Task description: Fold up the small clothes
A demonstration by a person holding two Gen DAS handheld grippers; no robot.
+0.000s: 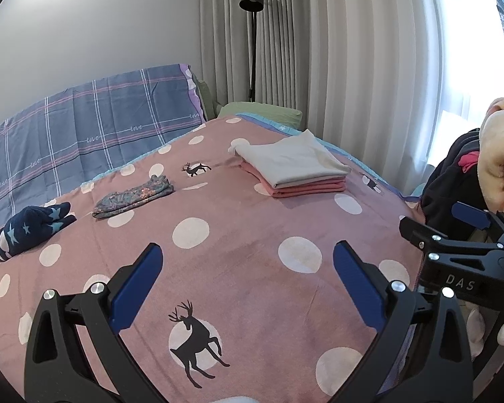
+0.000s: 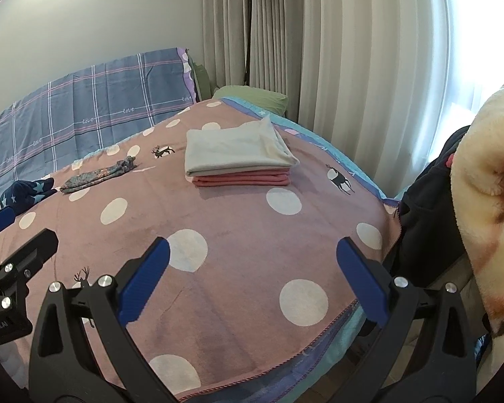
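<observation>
A folded stack, a pale grey garment point(image 1: 290, 161) point(image 2: 235, 149) over a pink one point(image 1: 305, 188) point(image 2: 242, 178), lies far on the bed. Left of it lie a floral garment point(image 1: 134, 194) point(image 2: 99, 173) and a navy star-print garment point(image 1: 30, 230) point(image 2: 23, 194), both bunched. My left gripper point(image 1: 247, 252) hovers open over the pink dotted blanket point(image 1: 245, 268), holding nothing. My right gripper point(image 2: 252, 247) is open too, near the bed's right edge, nothing between its fingers. It also shows at the right of the left wrist view, its state unclear there.
A plaid blue headboard cover point(image 1: 84, 127) stands behind the bed. A black floor lamp point(image 1: 252, 33) and grey curtains point(image 1: 336, 50) are at the back. On the right sit a dark garment point(image 2: 426, 208) and a fluffy cream blanket point(image 2: 487, 184) on a chair.
</observation>
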